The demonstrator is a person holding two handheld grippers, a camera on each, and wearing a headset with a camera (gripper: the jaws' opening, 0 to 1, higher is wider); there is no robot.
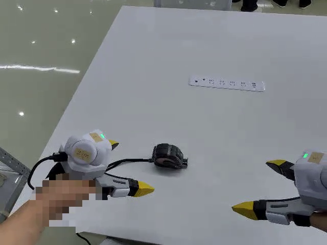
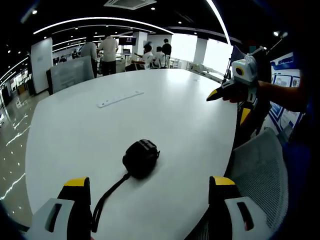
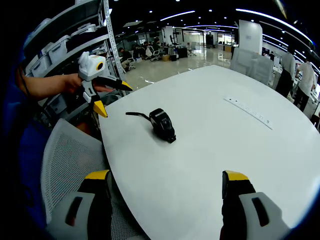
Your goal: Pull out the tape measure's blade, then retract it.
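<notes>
A black tape measure (image 1: 167, 156) lies on the white table (image 1: 168, 56) near its front edge, blade retracted, with a black strap trailing to the left. My left gripper (image 1: 129, 166) hovers open just left of it, about a hand's width away. In the left gripper view the tape measure (image 2: 141, 157) sits between and ahead of the open left gripper (image 2: 149, 181). My right gripper (image 1: 258, 186) is open at the front right, well apart from the tape. In the right gripper view the tape measure (image 3: 163, 124) lies ahead of the right gripper (image 3: 166, 175), and the left gripper (image 3: 115, 99) shows beyond it.
A white power strip (image 1: 227, 83) lies flat farther back on the table. A grey mesh chair (image 3: 70, 155) stands at the table's near edge. People and office furniture are far behind the table. Shiny floor lies off the table's left edge.
</notes>
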